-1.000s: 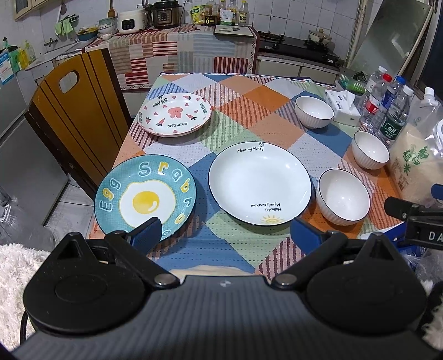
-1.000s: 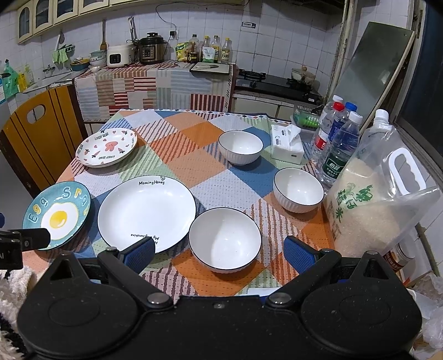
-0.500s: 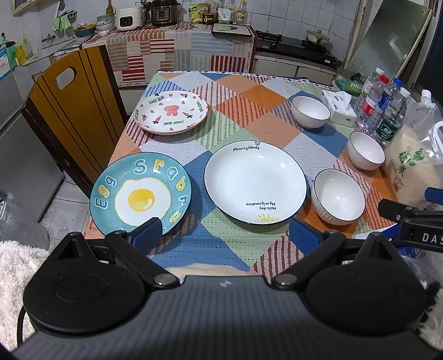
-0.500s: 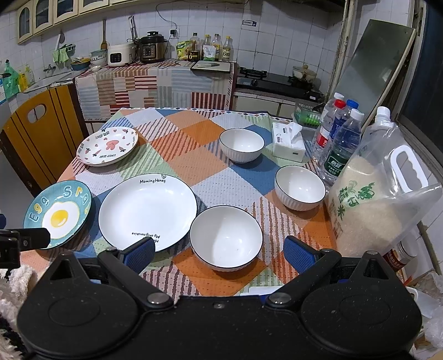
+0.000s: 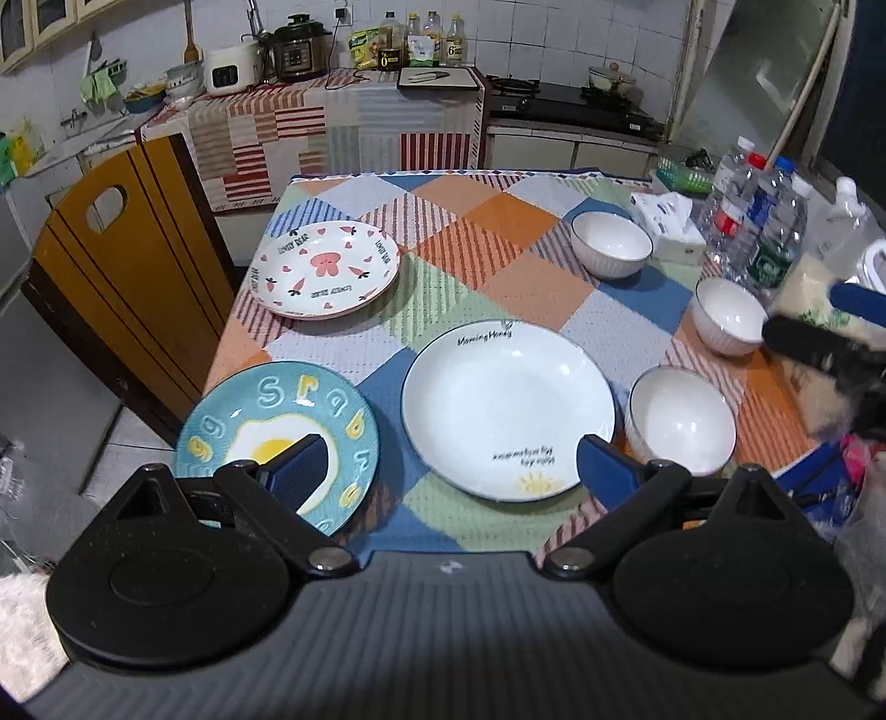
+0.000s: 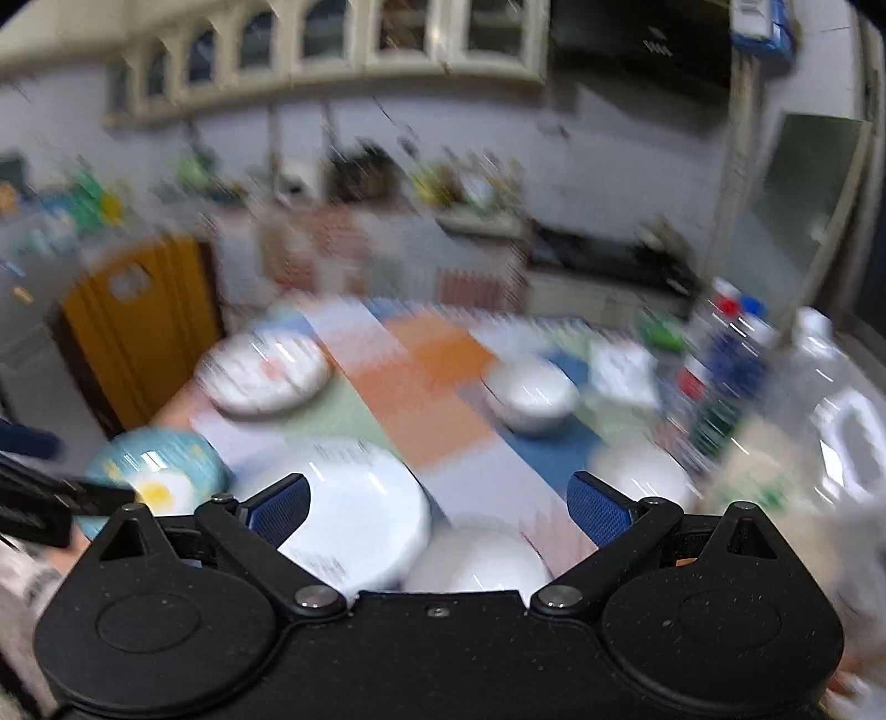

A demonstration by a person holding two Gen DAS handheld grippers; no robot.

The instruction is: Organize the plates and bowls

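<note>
Three plates lie on the patchwork tablecloth: a blue egg plate (image 5: 277, 437) at the near left, a large white plate (image 5: 506, 407) in the middle, and a pink bear plate (image 5: 326, 268) further back. Three white bowls stand on the right: near (image 5: 681, 418), middle (image 5: 728, 313) and far (image 5: 609, 243). My left gripper (image 5: 448, 476) hangs open over the table's near edge, holding nothing. In the heavily blurred right wrist view, my right gripper (image 6: 437, 507) is open and empty above the near bowl (image 6: 476, 559) and white plate (image 6: 354, 515). The right gripper's fingers (image 5: 803, 338) show at the right edge of the left wrist view.
A wooden chair (image 5: 127, 266) stands left of the table. Water bottles (image 5: 764, 232), a tissue box (image 5: 670, 224) and a bag of rice (image 5: 830, 310) crowd the table's right side. A counter with cookers (image 5: 299, 50) lies behind.
My left gripper moved forward over the table, its left finger now above the egg plate. My right gripper swung sharply up and forward, blurring its view. Both stayed open.
</note>
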